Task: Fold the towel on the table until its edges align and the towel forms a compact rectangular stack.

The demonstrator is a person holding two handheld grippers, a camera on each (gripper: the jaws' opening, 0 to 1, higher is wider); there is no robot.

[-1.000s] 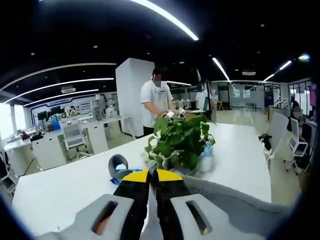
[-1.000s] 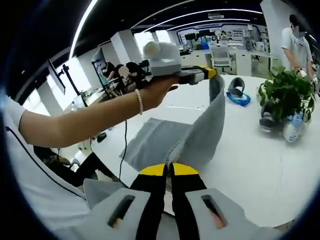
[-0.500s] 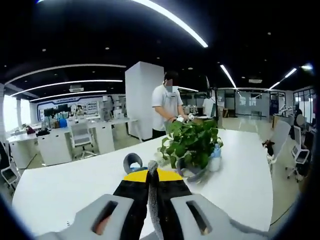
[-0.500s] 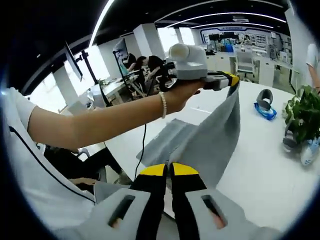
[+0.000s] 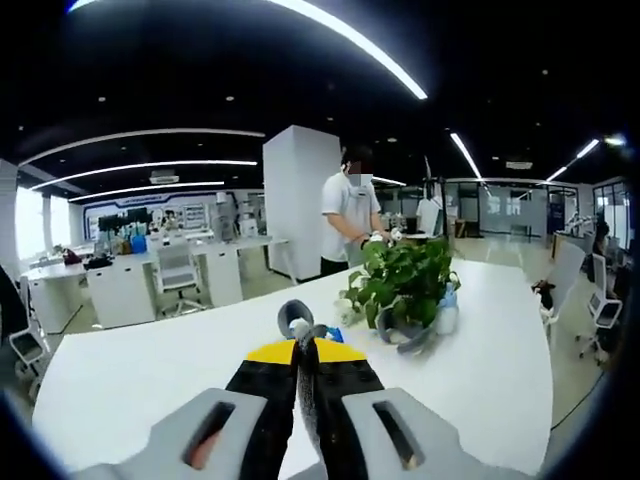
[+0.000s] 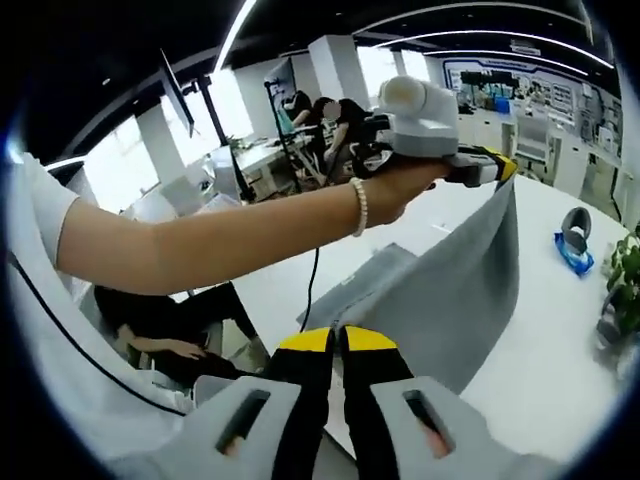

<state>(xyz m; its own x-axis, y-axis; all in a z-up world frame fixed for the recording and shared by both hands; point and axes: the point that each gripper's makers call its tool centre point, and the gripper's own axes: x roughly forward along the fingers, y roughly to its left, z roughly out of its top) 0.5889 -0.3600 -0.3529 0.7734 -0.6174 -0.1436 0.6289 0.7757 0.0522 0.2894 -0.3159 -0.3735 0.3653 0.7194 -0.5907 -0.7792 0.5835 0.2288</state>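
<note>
The grey towel (image 6: 450, 290) hangs lifted off the white table (image 6: 545, 375), stretched between both grippers, with its far part still lying on the table. My left gripper (image 6: 505, 170), held in a person's hand, is shut on the towel's upper corner. My right gripper (image 6: 336, 342) is shut on the towel's near edge at the bottom of the right gripper view. In the left gripper view a thin strip of grey towel (image 5: 308, 395) is pinched between the yellow-tipped jaws of my left gripper (image 5: 306, 352).
A potted green plant (image 5: 405, 285) stands on the white table (image 5: 150, 365), with a water bottle (image 5: 447, 312) beside it. A grey and blue headset (image 6: 576, 238) lies on the table. A person (image 5: 352, 215) stands behind the plant. Seated people and desks are at the back.
Both grippers have lifted the towel higher and pulled it tauter. Both views have swung left, so the plant has slid right in the frames.
</note>
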